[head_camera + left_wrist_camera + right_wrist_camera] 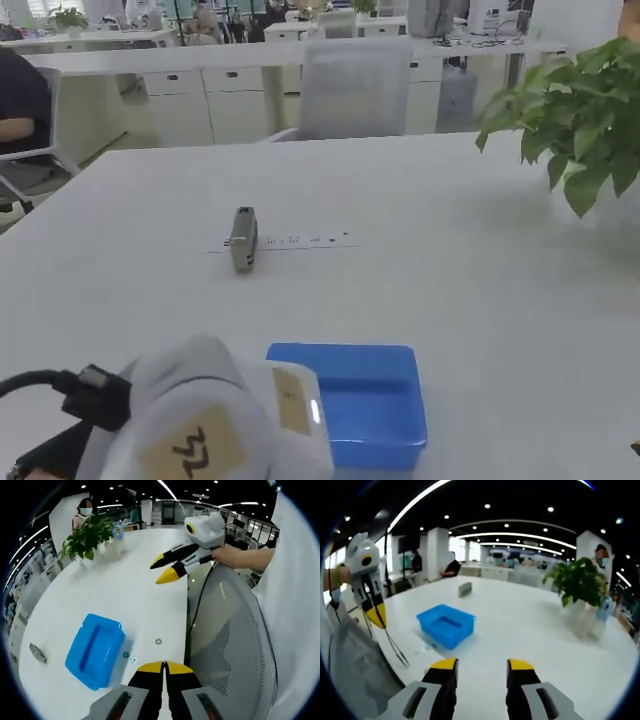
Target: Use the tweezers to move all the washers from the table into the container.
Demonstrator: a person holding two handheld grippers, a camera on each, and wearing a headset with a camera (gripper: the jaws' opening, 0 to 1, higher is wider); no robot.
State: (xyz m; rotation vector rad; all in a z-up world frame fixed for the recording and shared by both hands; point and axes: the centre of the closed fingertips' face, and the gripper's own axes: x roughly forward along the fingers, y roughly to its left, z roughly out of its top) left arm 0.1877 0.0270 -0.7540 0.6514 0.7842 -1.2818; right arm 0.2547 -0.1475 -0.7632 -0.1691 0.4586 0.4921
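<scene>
Pinches what look like tweezers [396, 650] in the closed left tool [163, 666], holds the right tool [482, 664] spread wide and empty.

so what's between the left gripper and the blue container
A small cluster of washers lies on the table between the left gripper and the blue container, in the left gripper view.

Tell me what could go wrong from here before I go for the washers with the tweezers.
1. The washers lie flat near the edge of the table, next to the chair; a slipping tip could flick one off.
2. Two of them sit close to the blue container, which probably leaves little room to angle the tweezers held in the left gripper.
</scene>
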